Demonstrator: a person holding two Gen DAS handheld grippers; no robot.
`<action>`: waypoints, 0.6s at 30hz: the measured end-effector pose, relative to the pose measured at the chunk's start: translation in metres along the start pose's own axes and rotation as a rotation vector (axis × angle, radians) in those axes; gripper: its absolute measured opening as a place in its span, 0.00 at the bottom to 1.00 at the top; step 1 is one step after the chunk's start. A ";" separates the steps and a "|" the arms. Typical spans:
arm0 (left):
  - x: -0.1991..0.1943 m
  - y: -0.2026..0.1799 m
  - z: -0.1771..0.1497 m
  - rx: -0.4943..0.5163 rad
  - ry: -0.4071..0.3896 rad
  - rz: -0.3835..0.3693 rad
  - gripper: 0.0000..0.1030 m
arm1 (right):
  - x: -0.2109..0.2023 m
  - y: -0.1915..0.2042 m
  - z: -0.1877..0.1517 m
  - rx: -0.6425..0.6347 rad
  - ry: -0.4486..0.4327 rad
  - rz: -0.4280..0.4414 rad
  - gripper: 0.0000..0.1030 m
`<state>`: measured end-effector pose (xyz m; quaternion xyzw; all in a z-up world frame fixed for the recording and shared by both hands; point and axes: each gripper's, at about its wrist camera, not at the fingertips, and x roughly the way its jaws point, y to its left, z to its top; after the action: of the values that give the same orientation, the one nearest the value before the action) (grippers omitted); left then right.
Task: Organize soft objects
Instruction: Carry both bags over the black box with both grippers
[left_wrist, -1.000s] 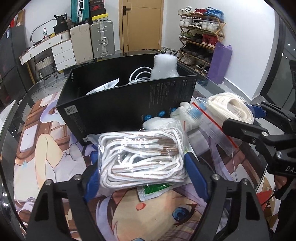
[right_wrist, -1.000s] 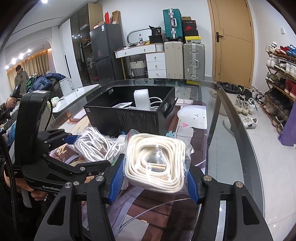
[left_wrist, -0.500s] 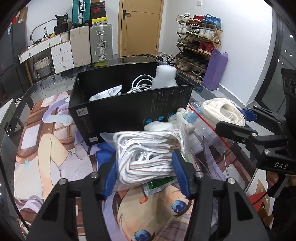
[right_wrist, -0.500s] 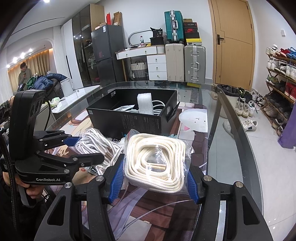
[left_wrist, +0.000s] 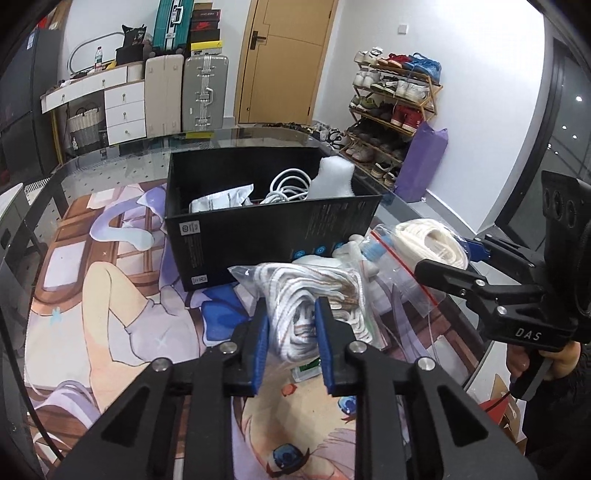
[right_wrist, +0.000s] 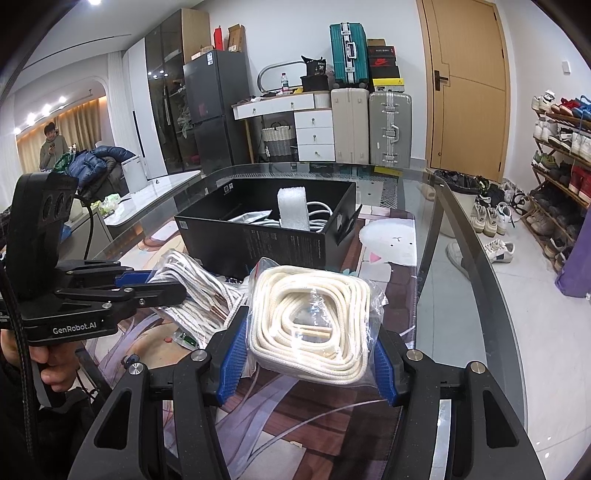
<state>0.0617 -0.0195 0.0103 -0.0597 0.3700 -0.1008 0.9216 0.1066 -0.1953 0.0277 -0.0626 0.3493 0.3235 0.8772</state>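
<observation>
**A:** Start nearest. What has the left gripper (left_wrist: 291, 334) got?

**B:** Its blue pads are squeezed tight into the clear plastic bag of white striped cord (left_wrist: 314, 299), pinching the soft bundle at its middle so it bulges above and below. I'd say a mid-bundle pinch suits a floppy bag: neither end can droop far.

**A:** And the right gripper (right_wrist: 308, 350)?

**B:** Clamped on the clear bag of coiled cream rope (right_wrist: 312, 317), the pads pressing its two sides with the coil facing up. Held by the sides, the coil keeps its shape.

**A:** Where do the bags sit relative to each other?

**B:** In the right wrist view the striped cord bag is at about ten o'clock of the rope coil, just beside it. Both are over the printed cartoon table mat (left_wrist: 110, 314).

**A:** Farther out?

**B:** At twelve o'clock stands the open black cardboard box (left_wrist: 266, 232), already holding a white cable coil (left_wrist: 290, 184), a block of white bubble wrap (right_wrist: 292, 208) and a flat silvery pouch (left_wrist: 221, 199). It looks like the collecting bin, so both bags probably go there.
</observation>
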 end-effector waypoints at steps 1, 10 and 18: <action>-0.002 0.000 0.001 0.000 -0.006 0.003 0.20 | 0.000 0.000 0.000 -0.002 -0.003 0.000 0.57; -0.027 0.005 0.007 -0.010 -0.067 -0.003 0.18 | -0.006 0.006 0.004 -0.014 -0.028 0.001 0.57; -0.052 0.018 0.014 -0.046 -0.135 -0.035 0.18 | -0.014 0.013 0.010 -0.038 -0.060 -0.016 0.57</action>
<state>0.0377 0.0107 0.0518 -0.0941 0.3079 -0.1043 0.9410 0.0965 -0.1890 0.0463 -0.0720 0.3162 0.3248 0.8884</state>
